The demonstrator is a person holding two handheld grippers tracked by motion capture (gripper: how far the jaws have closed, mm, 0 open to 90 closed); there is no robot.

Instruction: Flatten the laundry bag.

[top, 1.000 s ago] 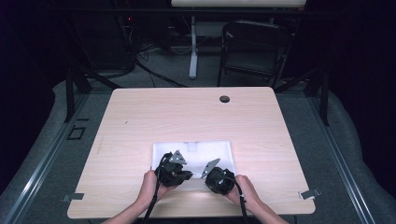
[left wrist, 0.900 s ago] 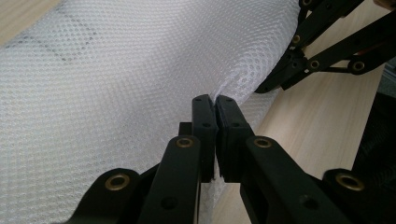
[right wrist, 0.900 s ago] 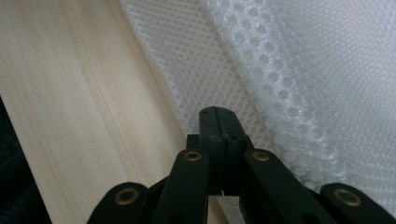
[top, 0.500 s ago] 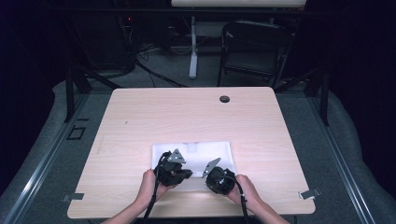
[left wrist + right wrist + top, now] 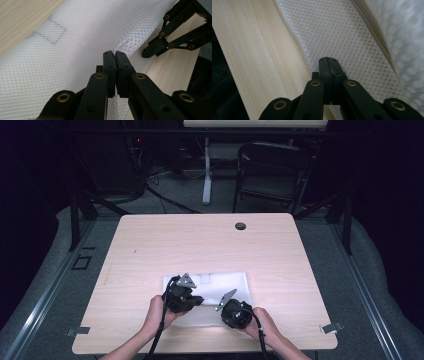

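A white mesh cloth (image 5: pixel 227 282) lies flat on the near half of the wooden table (image 5: pixel 200 245). My left gripper (image 5: pixel 198 300) is at its near left part, and in the left gripper view this gripper (image 5: pixel 115 54) is shut on a raised fold of the mesh (image 5: pixel 75 45). My right gripper (image 5: pixel 223 309) sits at the cloth's near edge. In the right gripper view it (image 5: pixel 329 61) is shut on the rim of the mesh (image 5: pixel 342 32), beside bare wood (image 5: pixel 257 50). The right gripper (image 5: pixel 151 51) is also visible in the left gripper view, close by at the upper right.
A round cable hole (image 5: pixel 240 226) marks the far side of the table. Beyond the table stand a dark folding chair (image 5: pixel 272 170) and a desk leg with cables (image 5: pixel 206 175). Metal brackets (image 5: pixel 332 327) stick out at the near corners.
The left gripper has shifted very slightly away from the person, with the mesh still in it. The right gripper has stayed put.
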